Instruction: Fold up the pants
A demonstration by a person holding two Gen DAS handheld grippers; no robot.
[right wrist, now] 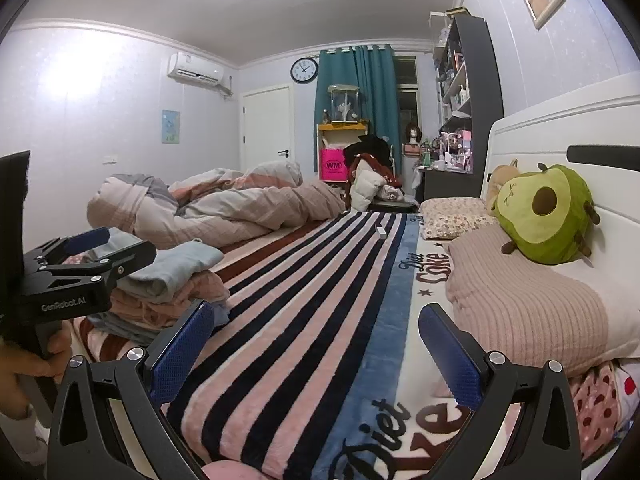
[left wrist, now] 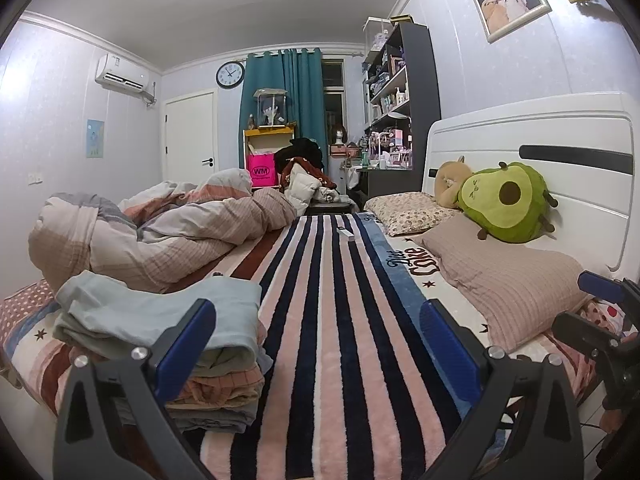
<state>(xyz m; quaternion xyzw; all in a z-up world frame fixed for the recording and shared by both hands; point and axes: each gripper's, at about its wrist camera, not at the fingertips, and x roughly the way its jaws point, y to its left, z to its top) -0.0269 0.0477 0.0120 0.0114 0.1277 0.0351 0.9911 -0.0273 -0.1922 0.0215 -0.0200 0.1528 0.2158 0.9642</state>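
A stack of folded clothes (left wrist: 216, 376) lies on the near left of the bed, topped by folded light blue pants (left wrist: 160, 316). My left gripper (left wrist: 316, 344) is open, nothing between its blue pads; its left finger (left wrist: 186, 344) is in front of the stack's right edge. In the right wrist view the left gripper (right wrist: 128, 242) hovers open at the stack (right wrist: 160, 308), over the light blue pants (right wrist: 180, 264), held by a hand (right wrist: 24, 364). My right gripper (right wrist: 316, 350) stands open and empty over the striped blanket (right wrist: 304, 300). It shows at the right edge of the left wrist view (left wrist: 596, 304).
A crumpled duvet (left wrist: 160, 232) fills the far left of the bed. Pillows (left wrist: 500, 280) and an avocado plush (left wrist: 508, 200) rest against the white headboard (left wrist: 560, 136) on the right. A small white object (left wrist: 346, 233) lies far up the striped blanket (left wrist: 340, 320).
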